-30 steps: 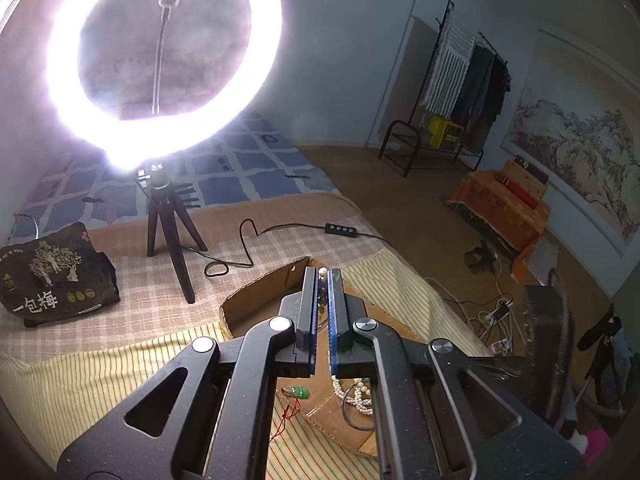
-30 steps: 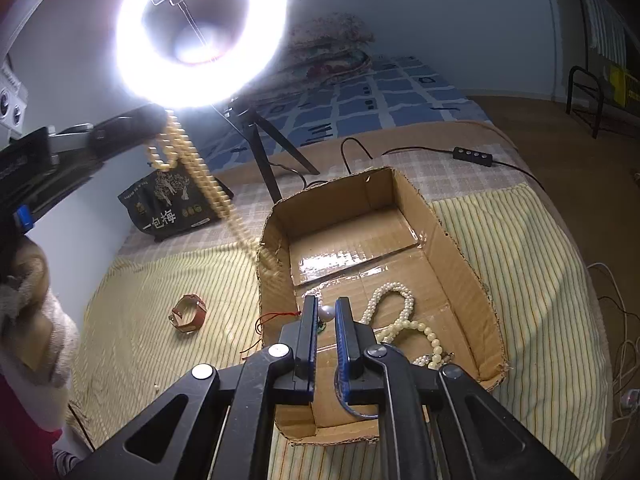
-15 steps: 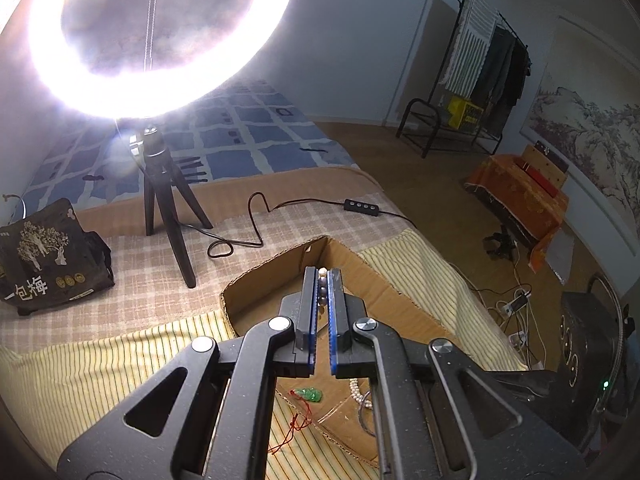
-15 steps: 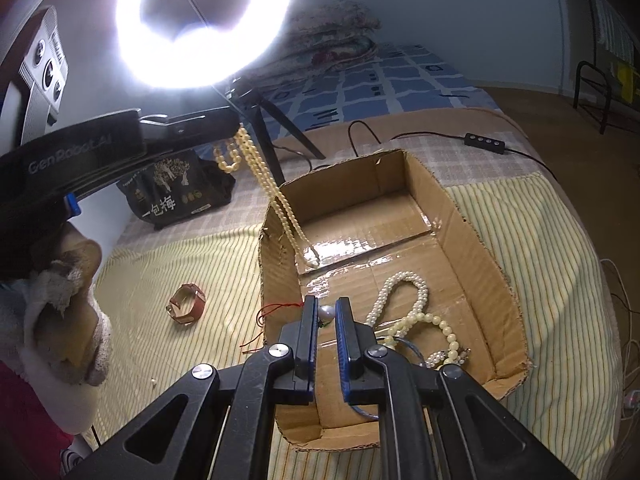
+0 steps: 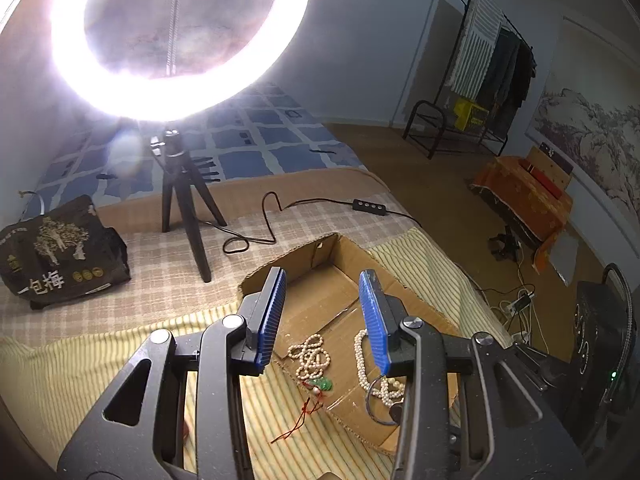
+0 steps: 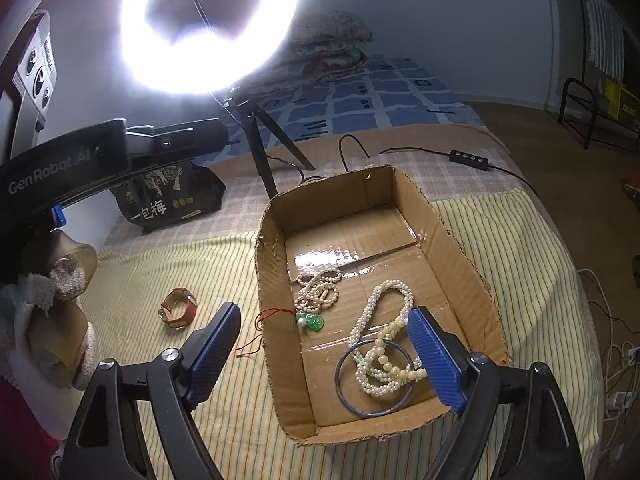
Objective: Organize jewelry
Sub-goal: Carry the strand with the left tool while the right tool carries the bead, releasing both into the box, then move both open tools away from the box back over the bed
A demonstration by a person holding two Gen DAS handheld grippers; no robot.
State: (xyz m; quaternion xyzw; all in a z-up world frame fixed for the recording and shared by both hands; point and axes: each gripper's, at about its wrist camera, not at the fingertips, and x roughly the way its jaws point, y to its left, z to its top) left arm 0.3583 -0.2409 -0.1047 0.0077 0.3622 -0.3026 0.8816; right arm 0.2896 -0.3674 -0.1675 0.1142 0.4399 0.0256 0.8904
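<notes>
An open cardboard box [image 6: 460, 248] lies on the striped bedspread. In it lie a cream bead necklace [image 6: 318, 292] in a heap, a green pendant [image 6: 314, 322] whose red cord hangs over the left wall, a white pearl necklace [image 6: 384, 320] and a blue bangle [image 6: 374, 378]. The left wrist view shows the box [image 5: 316, 256] and the bead heap [image 5: 312, 358]. My left gripper [image 5: 322, 316] is open and empty above the box. My right gripper [image 6: 324, 354] is open and empty over the box's near end. A brown leather bracelet [image 6: 178, 308] lies on the bedspread left of the box.
A ring light on a black tripod [image 6: 262, 148] stands behind the box, its cable and inline switch [image 6: 468, 158] running right. A black printed bag [image 6: 168, 196] lies at the back left. The bed edge drops to the floor on the right.
My left gripper opened and the cream bead necklace it held dropped into the box. My right gripper, shut before, opened too; the small pale thing between its fingers is gone.
</notes>
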